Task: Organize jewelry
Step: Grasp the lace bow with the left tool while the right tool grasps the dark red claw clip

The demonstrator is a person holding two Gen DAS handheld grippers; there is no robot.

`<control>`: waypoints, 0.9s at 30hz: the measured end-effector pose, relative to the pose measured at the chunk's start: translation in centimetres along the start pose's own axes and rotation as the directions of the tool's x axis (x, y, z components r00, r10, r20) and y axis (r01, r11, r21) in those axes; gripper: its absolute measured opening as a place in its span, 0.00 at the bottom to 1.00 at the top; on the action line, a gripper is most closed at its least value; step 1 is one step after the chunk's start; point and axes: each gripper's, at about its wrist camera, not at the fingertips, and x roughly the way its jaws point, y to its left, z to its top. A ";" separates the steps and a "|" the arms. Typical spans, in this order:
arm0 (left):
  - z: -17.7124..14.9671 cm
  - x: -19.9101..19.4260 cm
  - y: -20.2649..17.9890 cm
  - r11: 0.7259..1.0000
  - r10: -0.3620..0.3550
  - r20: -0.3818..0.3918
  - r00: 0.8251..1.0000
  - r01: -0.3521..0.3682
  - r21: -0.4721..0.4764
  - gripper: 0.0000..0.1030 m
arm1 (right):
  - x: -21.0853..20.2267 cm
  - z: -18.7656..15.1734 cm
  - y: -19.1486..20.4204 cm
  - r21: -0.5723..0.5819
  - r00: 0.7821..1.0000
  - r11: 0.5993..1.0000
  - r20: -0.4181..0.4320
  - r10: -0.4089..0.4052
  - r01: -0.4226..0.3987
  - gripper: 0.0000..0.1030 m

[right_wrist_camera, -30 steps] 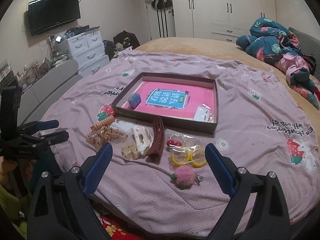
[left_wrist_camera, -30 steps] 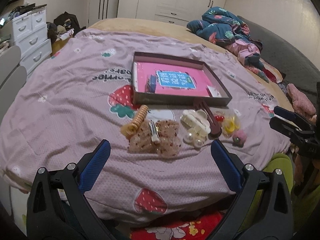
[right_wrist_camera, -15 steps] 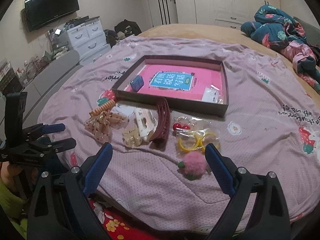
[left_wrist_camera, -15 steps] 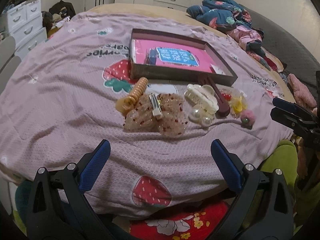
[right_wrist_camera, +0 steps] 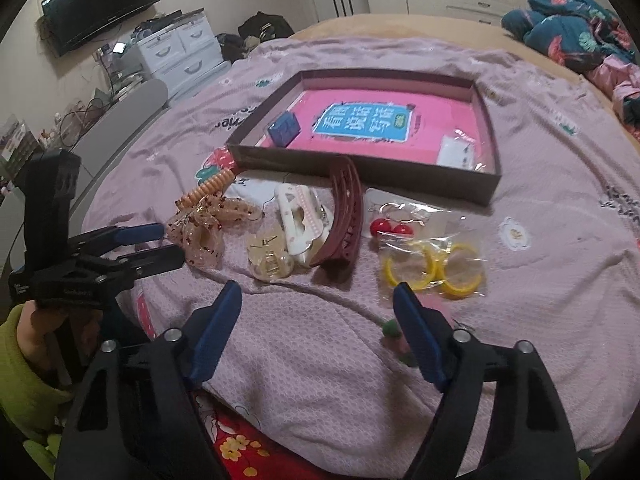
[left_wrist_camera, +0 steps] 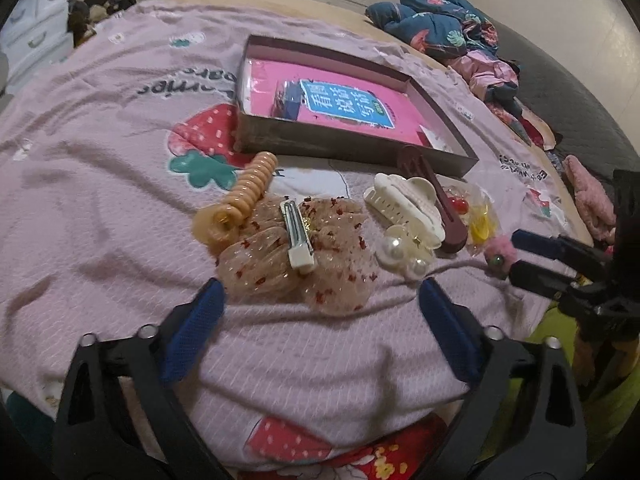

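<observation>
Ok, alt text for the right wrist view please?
The open right tool hovers over a pink pompom on a lilac bedspread. Beyond lie bagged yellow hoops, a maroon clip and a shallow box.

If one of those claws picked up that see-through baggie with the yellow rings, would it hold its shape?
Probably not. The baggie looks thin and crinkled, so it would likely sag and feel slippery. The yellow rings inside look rigid and loose, so they may slide to its low end.

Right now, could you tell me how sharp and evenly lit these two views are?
Left wrist view: motion-smeared, the print in the box soft, the clip fairly crisp; warm dim light, dark fisheye corners. Right wrist view: the same blur and bowed edges, faint glare on the hoop bag.
</observation>
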 end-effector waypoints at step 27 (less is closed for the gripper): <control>1.5 3.2 1.2 0.999 0.033 0.004 0.999 -0.033 0.007 0.32 | 7.1 3.3 -3.6 0.203 0.989 0.977 -0.112 0.093 -0.069 0.23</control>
